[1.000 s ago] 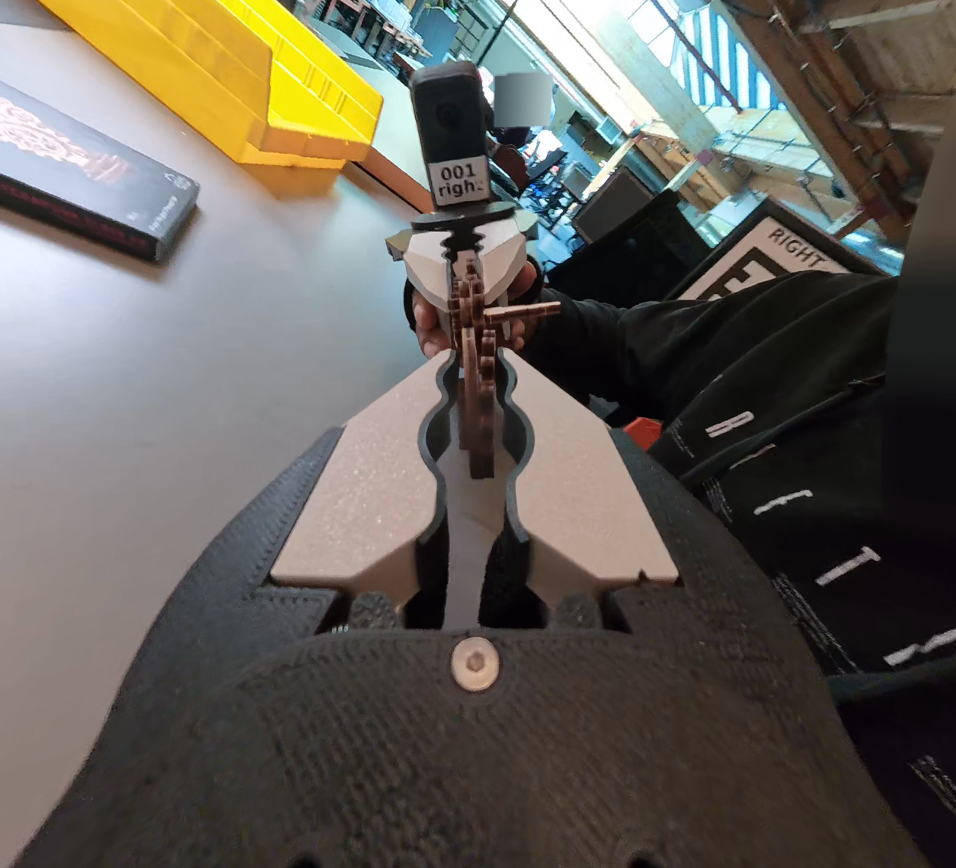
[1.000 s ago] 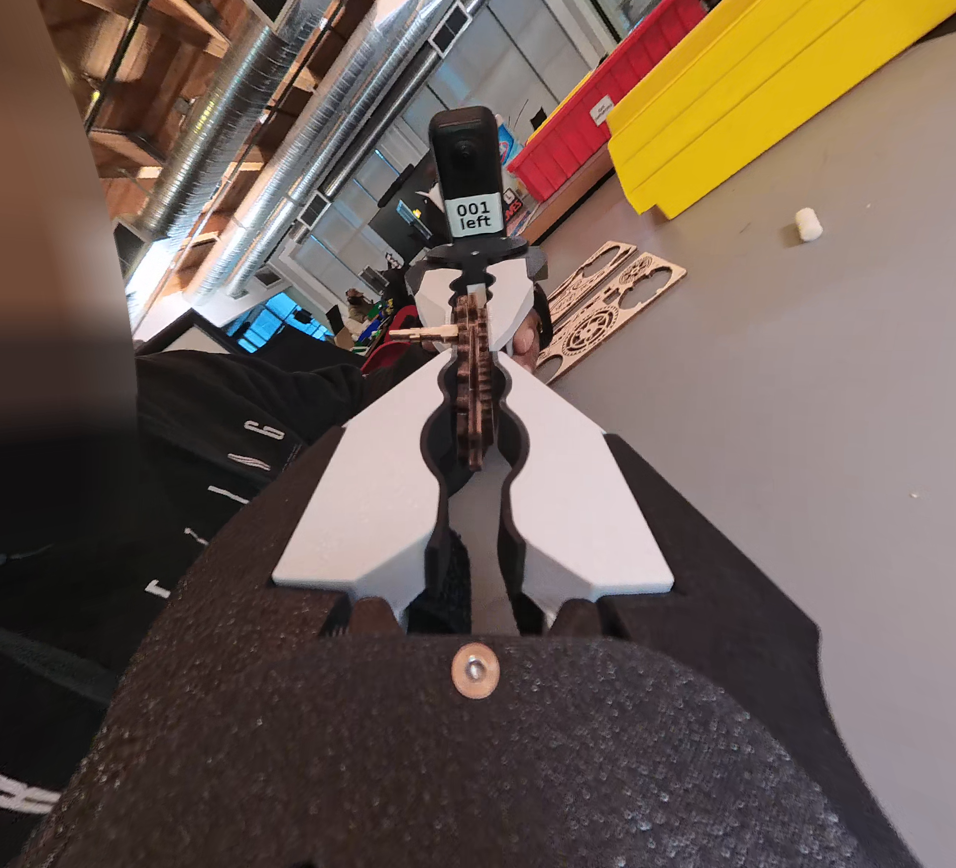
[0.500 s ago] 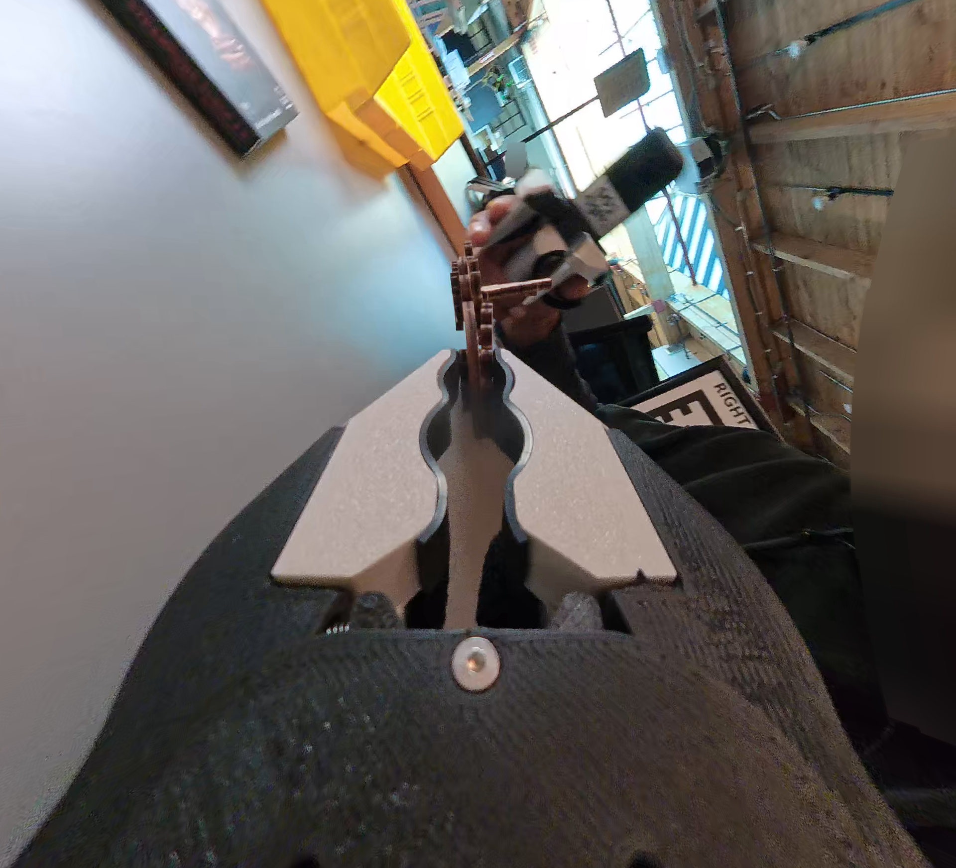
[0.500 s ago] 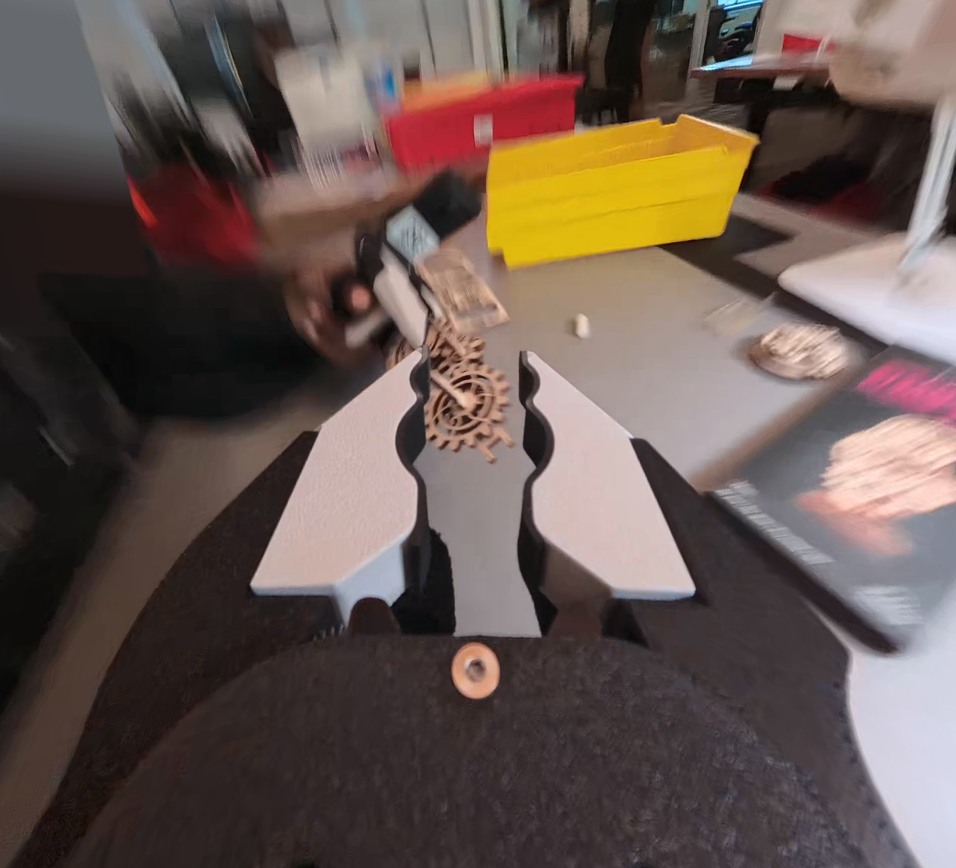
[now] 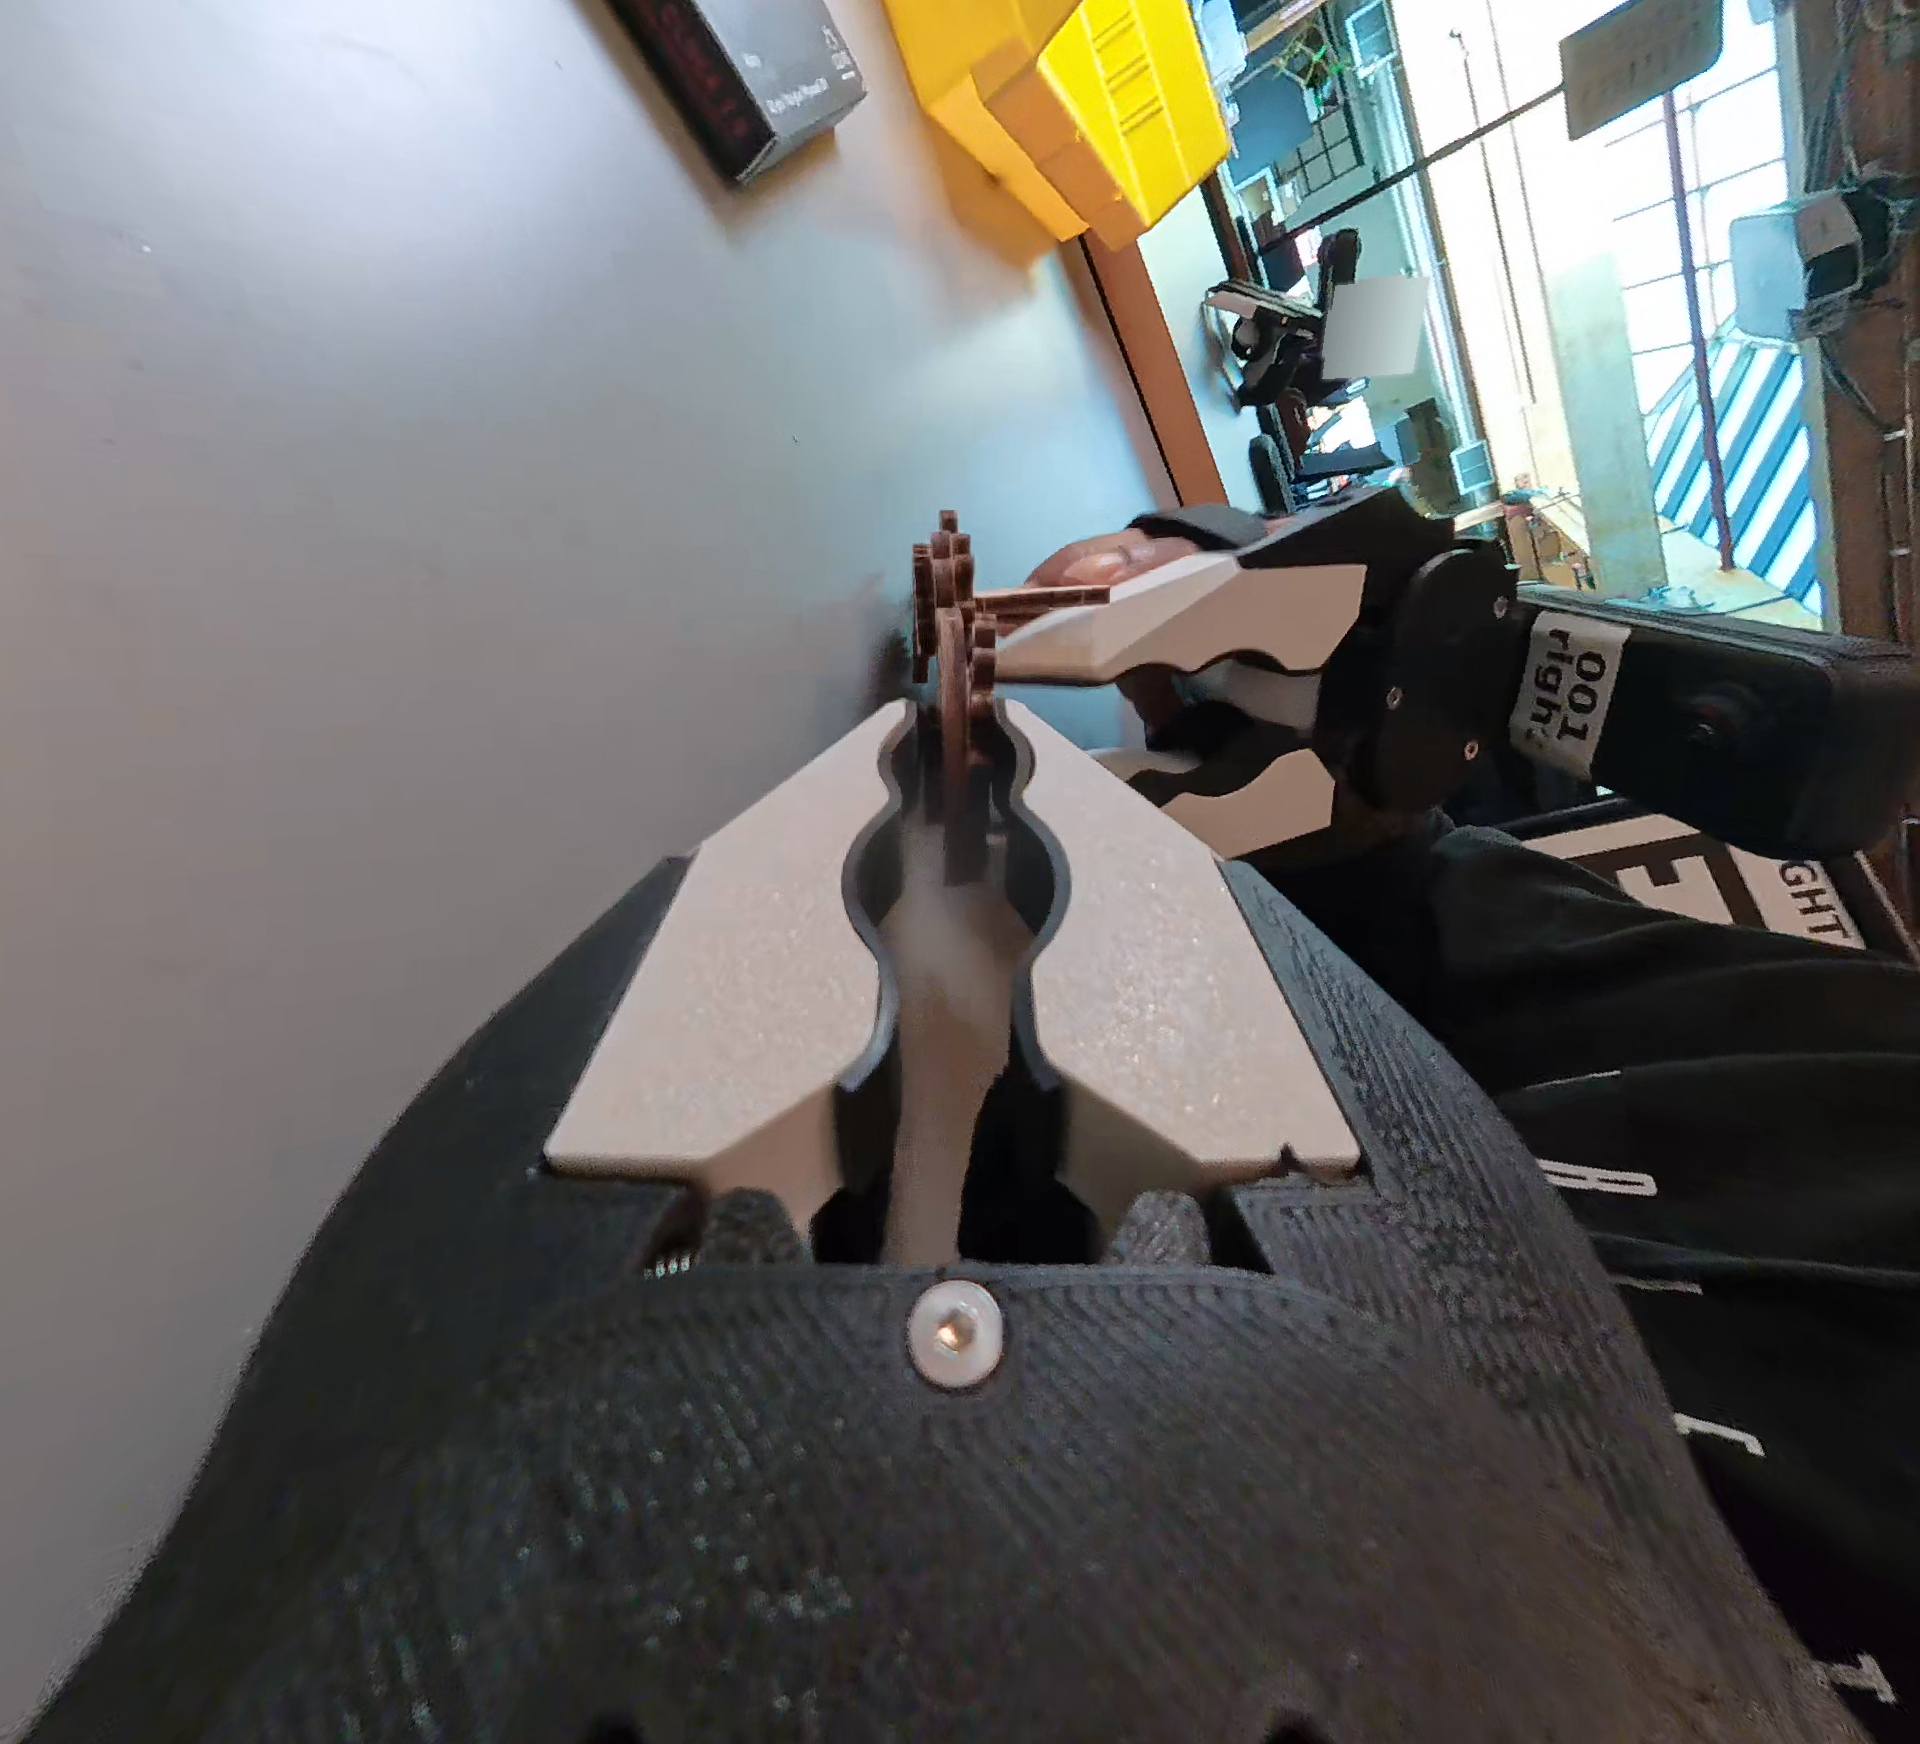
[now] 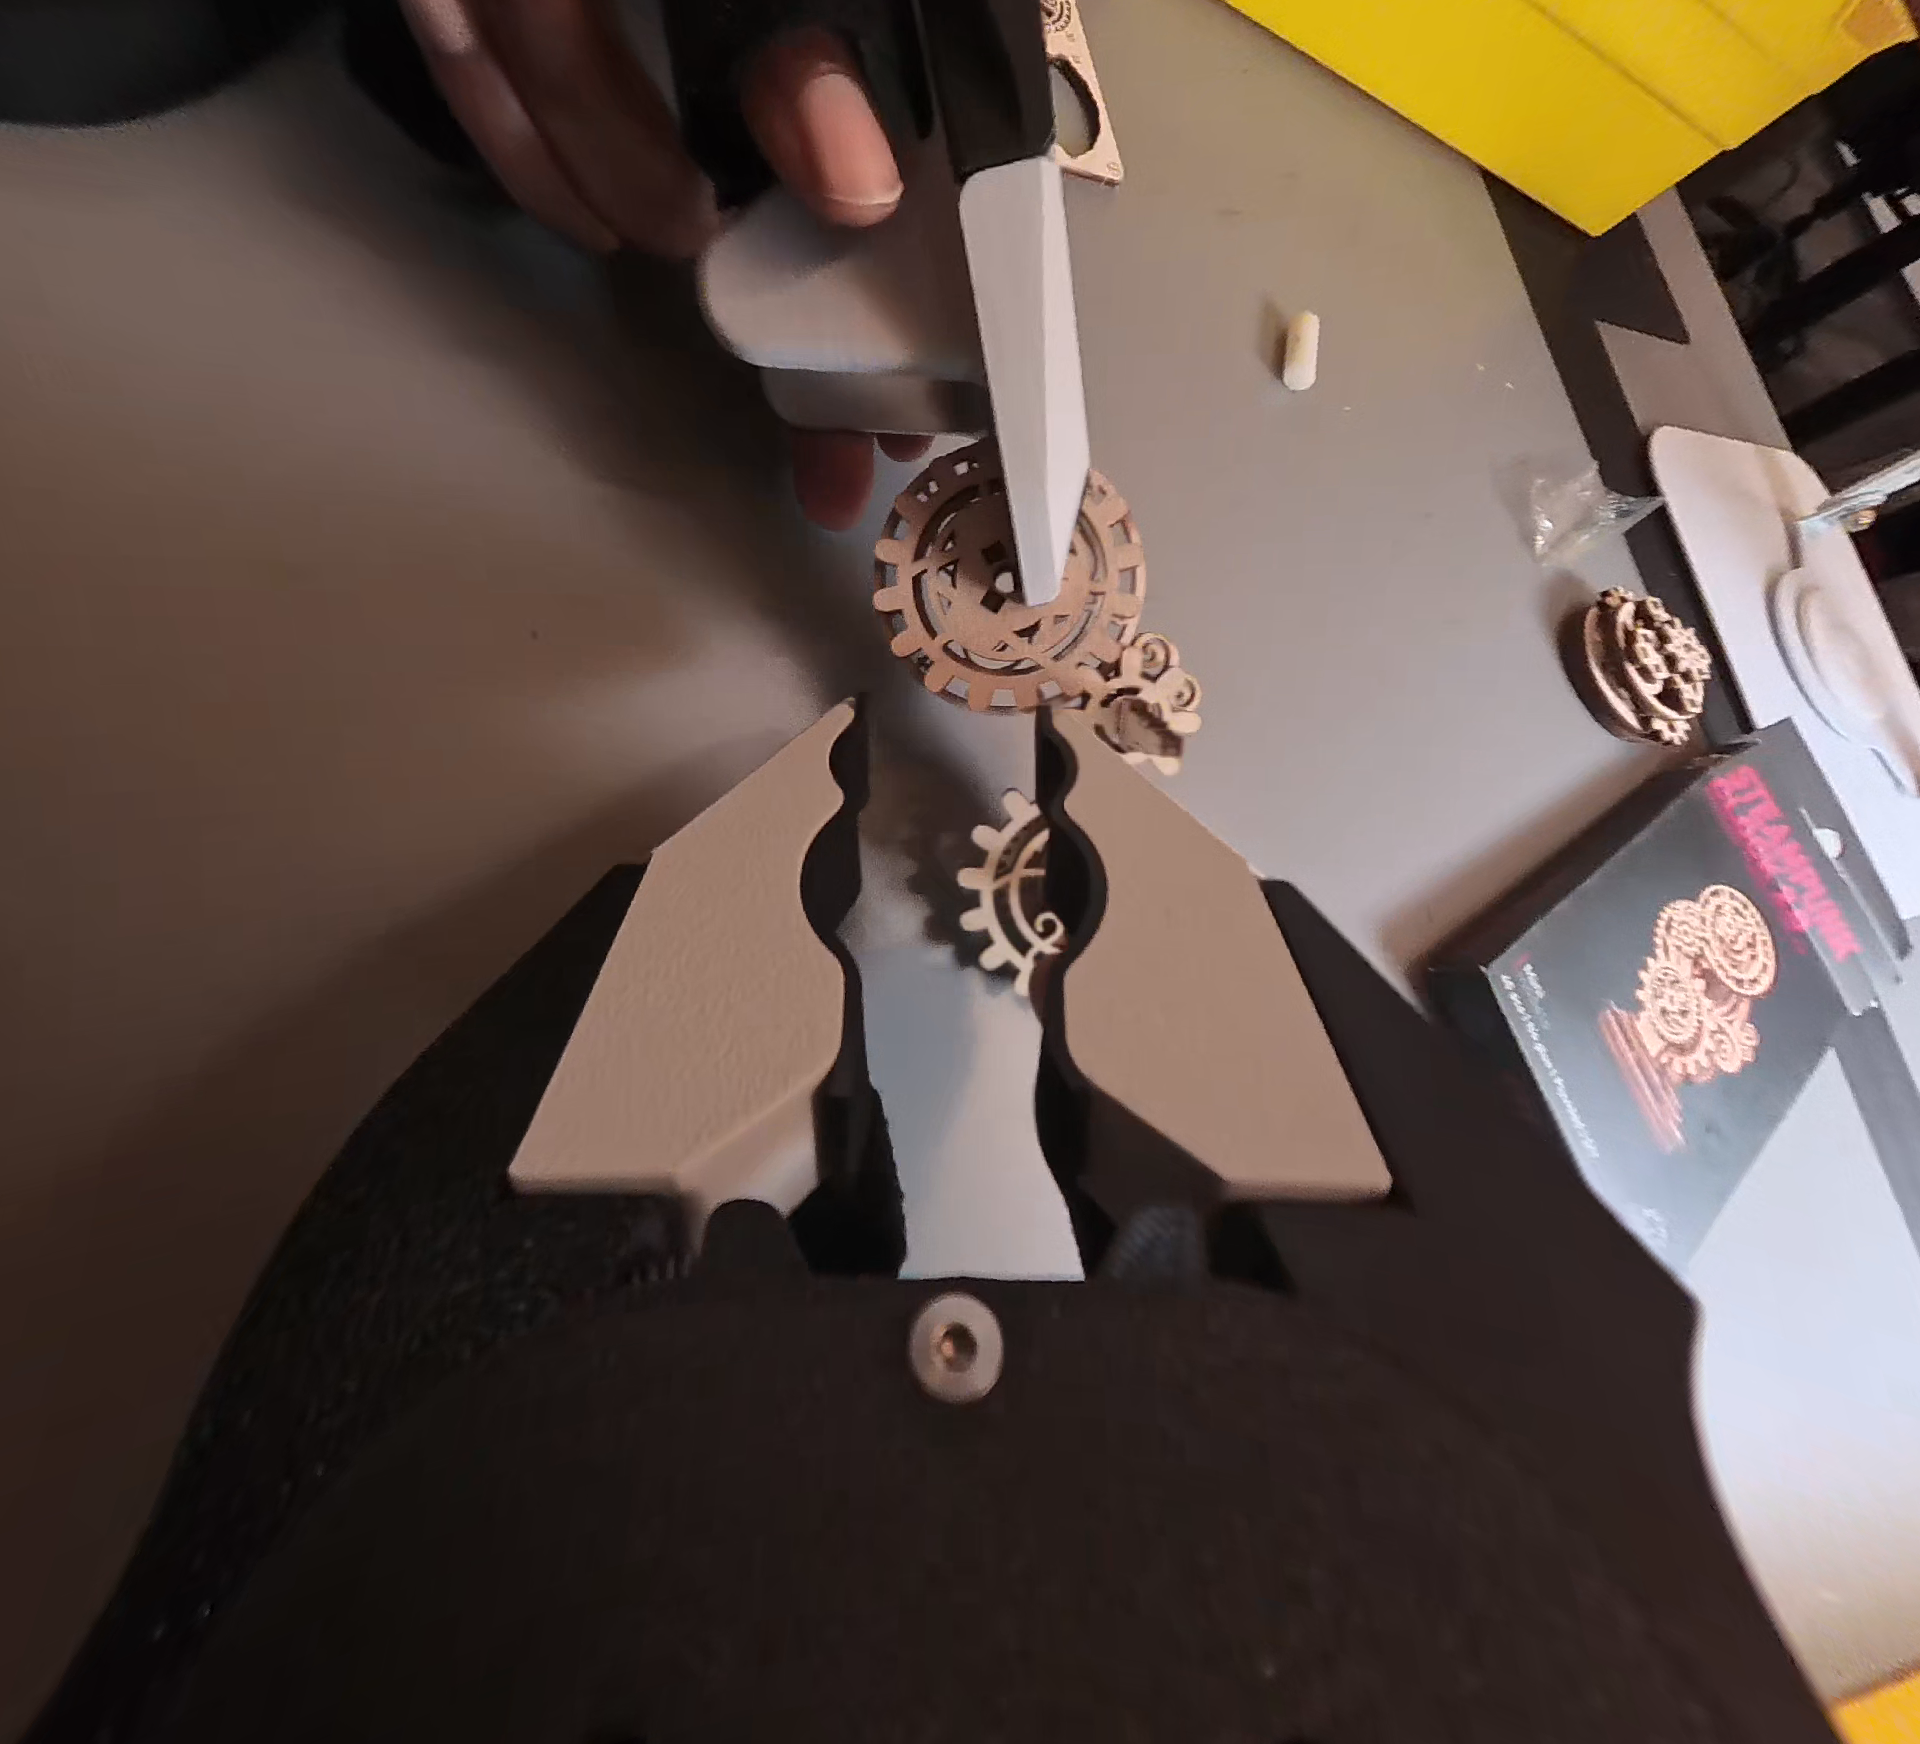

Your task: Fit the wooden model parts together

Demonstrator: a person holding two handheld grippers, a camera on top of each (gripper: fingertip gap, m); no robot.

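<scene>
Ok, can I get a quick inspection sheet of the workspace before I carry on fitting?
Surface: grey table.
Job's things: gear assembly clamped, peg sticking out sideways; loose gear seen between the right fingers, support unclear; gear cluster and cut-out wooden sheet on the table.
Clutter: black box, yellow bin, white peg, plastic wrapper.
Grippers: left gripper shut on gear assembly; right gripper open.
Cables: nothing seen.
Surroundings: workshop windows.

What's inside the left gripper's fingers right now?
A wooden gear standing edge-on, pinched in the left gripper, with a peg sticking out sideways. The fingers cover its lower part.
</scene>
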